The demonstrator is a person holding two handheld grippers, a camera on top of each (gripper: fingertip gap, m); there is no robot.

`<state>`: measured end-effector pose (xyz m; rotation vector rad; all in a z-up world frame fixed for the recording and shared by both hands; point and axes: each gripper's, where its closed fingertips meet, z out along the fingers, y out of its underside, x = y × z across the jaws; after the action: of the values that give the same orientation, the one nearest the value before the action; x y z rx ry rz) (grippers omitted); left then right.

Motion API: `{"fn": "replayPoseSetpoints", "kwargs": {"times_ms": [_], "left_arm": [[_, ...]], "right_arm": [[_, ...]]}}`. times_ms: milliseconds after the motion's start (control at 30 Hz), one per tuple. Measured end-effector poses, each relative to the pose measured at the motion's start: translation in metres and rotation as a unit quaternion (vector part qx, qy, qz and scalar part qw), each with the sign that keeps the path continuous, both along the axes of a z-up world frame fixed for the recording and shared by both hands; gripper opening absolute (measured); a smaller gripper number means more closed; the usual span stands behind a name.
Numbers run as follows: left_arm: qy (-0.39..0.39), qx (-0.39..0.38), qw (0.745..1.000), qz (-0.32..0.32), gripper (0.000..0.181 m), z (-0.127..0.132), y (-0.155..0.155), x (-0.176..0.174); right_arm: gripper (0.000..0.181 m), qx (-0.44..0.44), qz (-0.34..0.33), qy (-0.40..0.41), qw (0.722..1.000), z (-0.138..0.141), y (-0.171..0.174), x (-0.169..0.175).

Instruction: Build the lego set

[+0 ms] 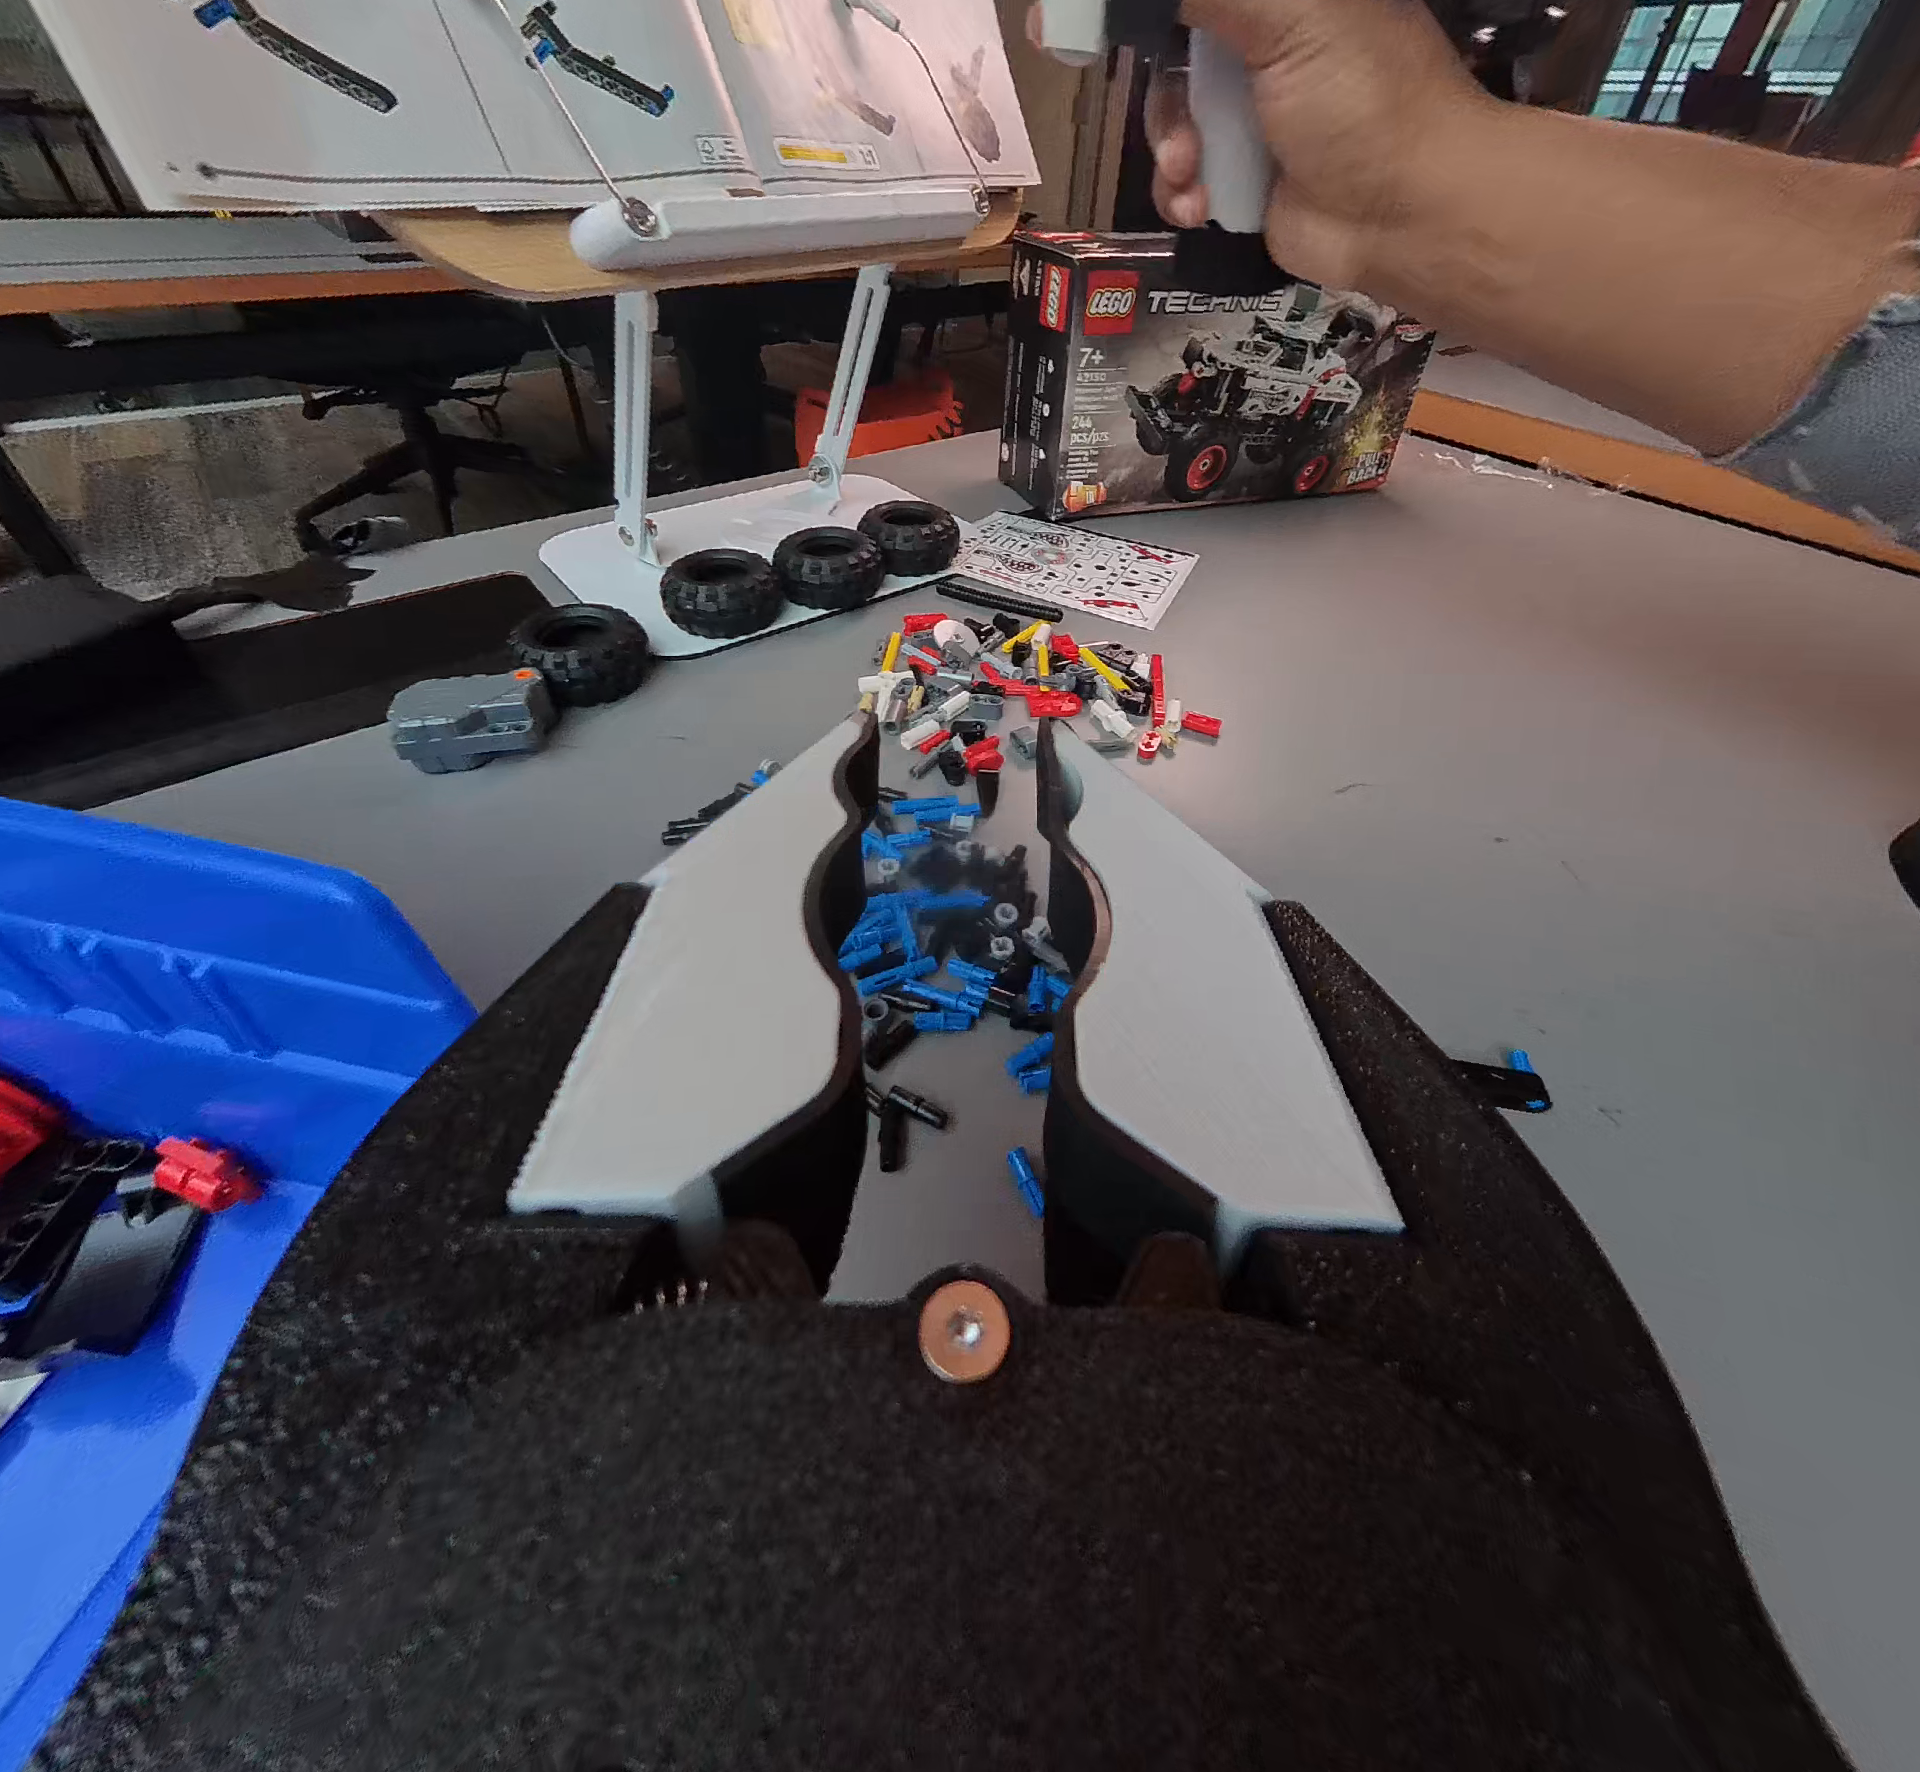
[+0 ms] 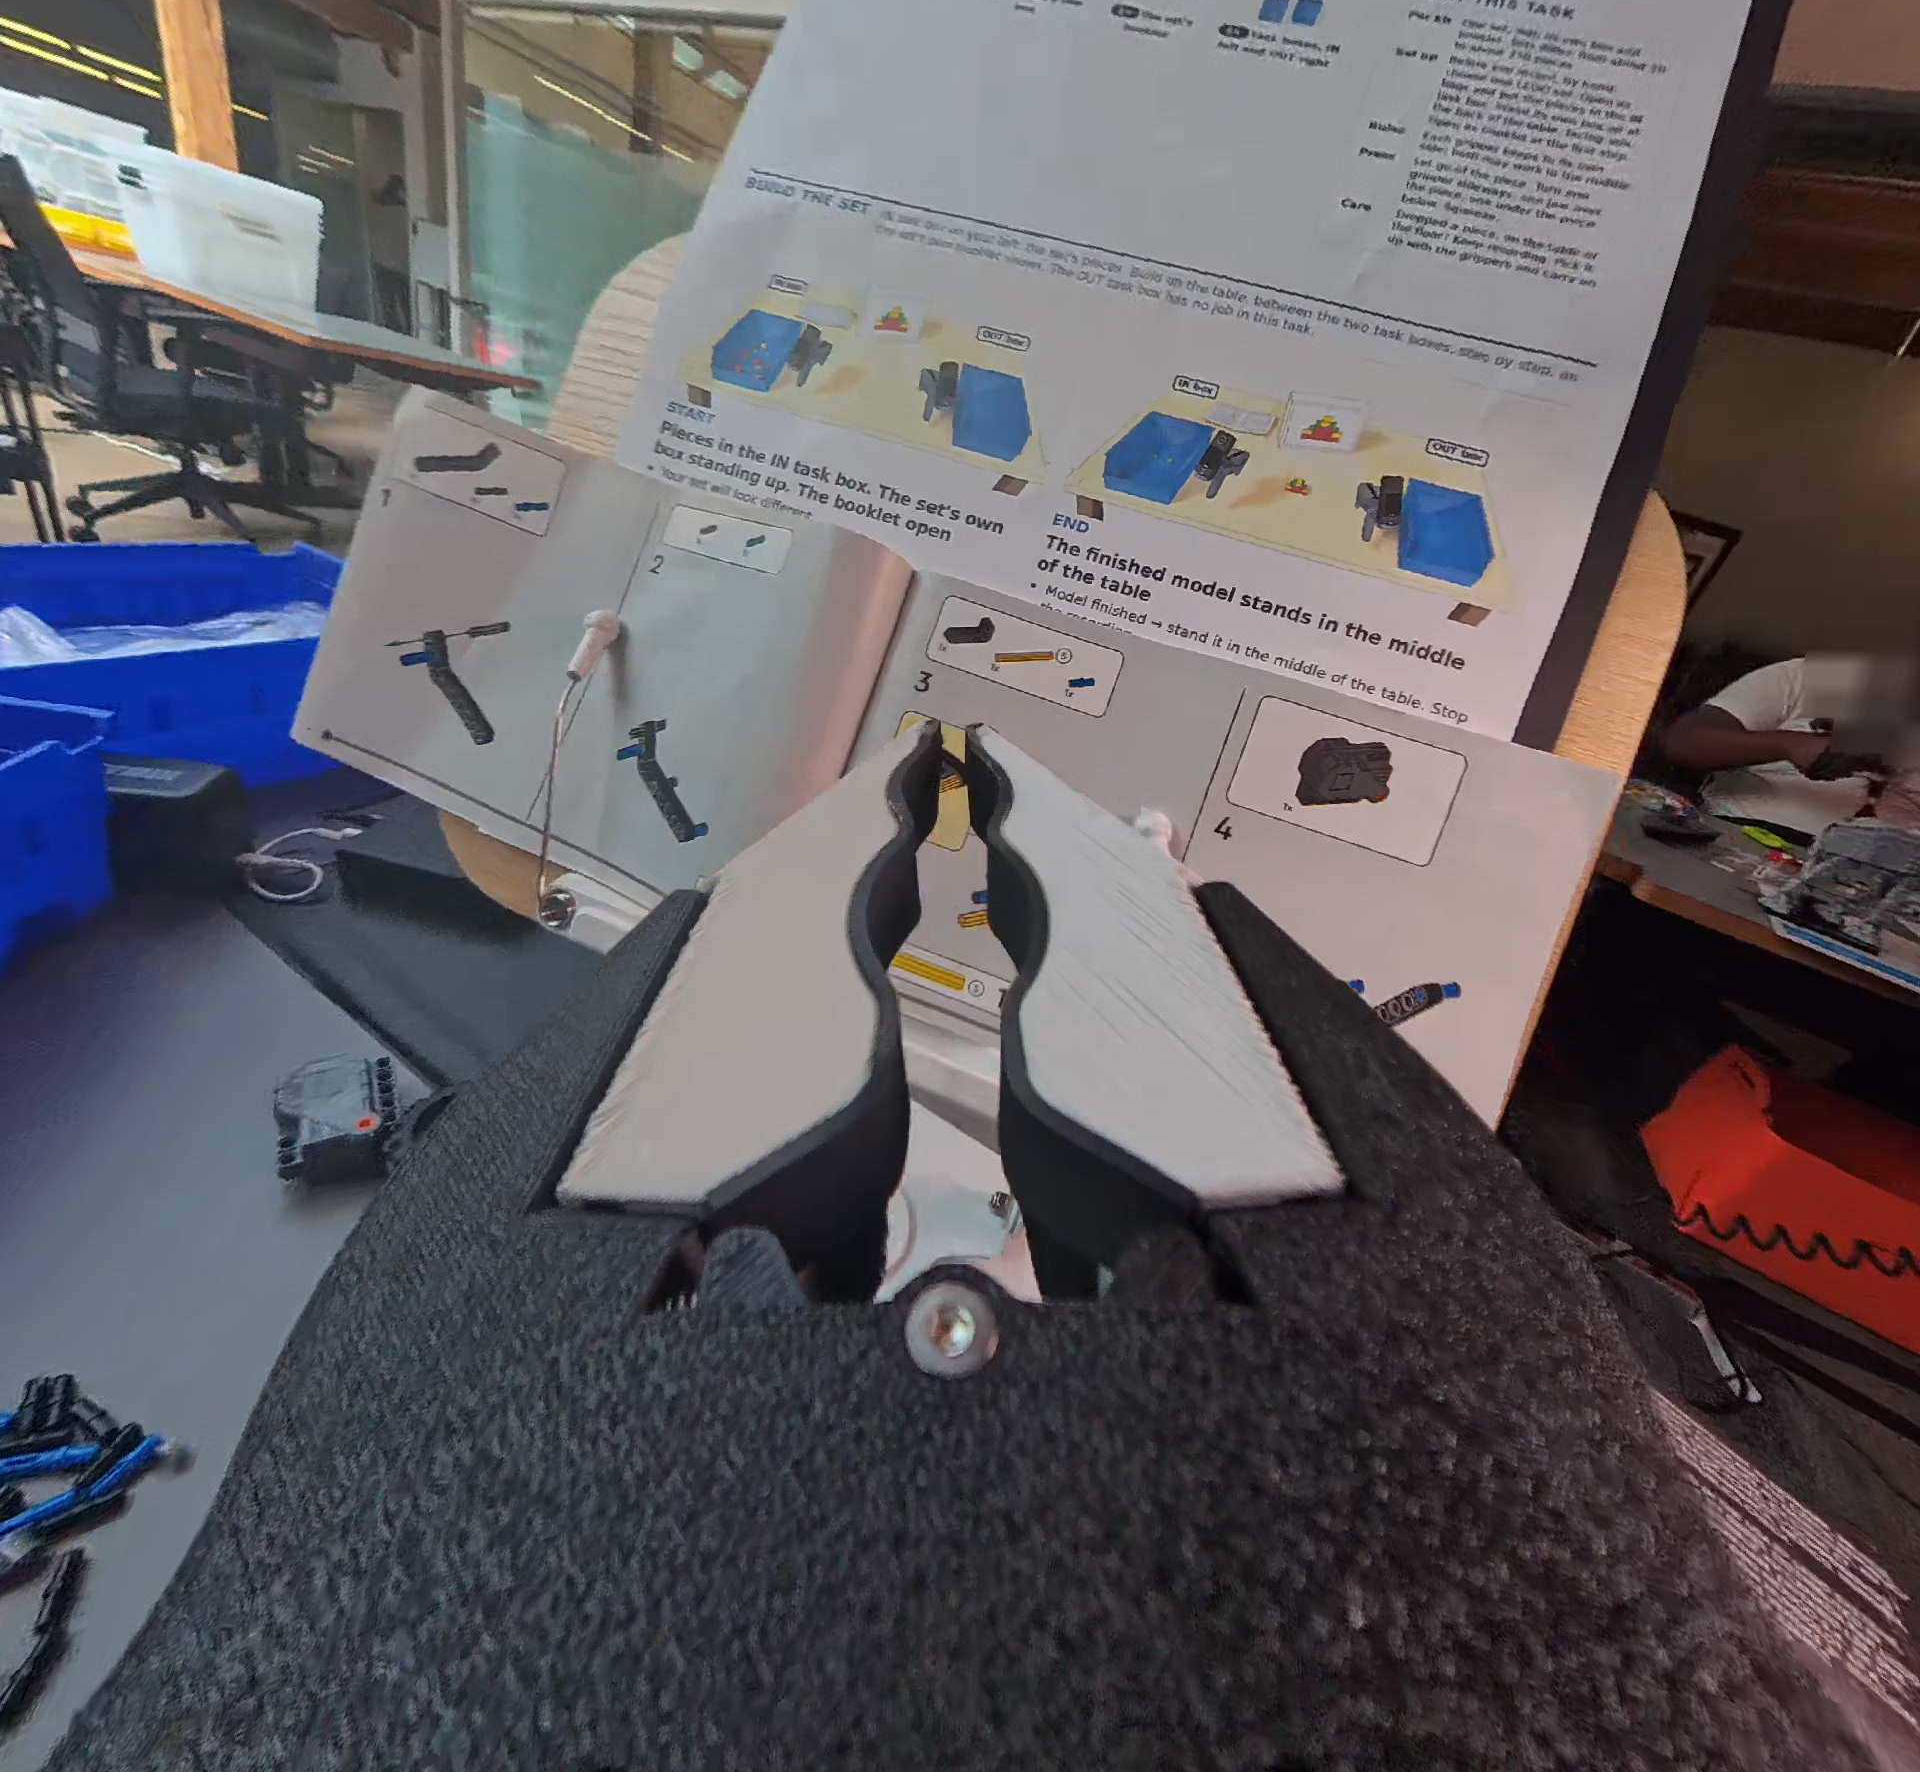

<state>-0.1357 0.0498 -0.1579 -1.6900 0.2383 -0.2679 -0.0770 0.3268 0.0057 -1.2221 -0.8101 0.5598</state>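
Between the left gripper's [image 1: 951, 756] pale grey jaws with black wavy inner edges lies a heap of blue and black pins [image 1: 940, 943] on the plain grey surface [image 1: 1507, 787]. Beyond the jaw tips are red, yellow, white and grey pieces [image 1: 1029, 683]. Farther off to their left sit four knobbly black tyres [image 1: 717, 592] and a dark grey motor block [image 1: 468, 716] with an orange dot. Beside the left jaw is a bright blue bin [image 1: 187, 974].
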Motion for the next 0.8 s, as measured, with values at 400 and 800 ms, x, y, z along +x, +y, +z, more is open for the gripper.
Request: {"fn": "replayPoseSetpoints", "kwargs": {"times_ms": [400,800], "left_arm": [[0.016,0.003,0.997,0.076,0.023,0.005,0.001,-0.047],[0.015,-0.027,0.999,0.036,0.018,-0.013,0.004,-0.025]], "right_arm": [[0.008,-0.128,0.139,-0.022,0.982,-0.104,-0.199,0.086],[0.012,-0.091,0.098,-0.124,0.983,-0.180,-0.202,0.114]]}}
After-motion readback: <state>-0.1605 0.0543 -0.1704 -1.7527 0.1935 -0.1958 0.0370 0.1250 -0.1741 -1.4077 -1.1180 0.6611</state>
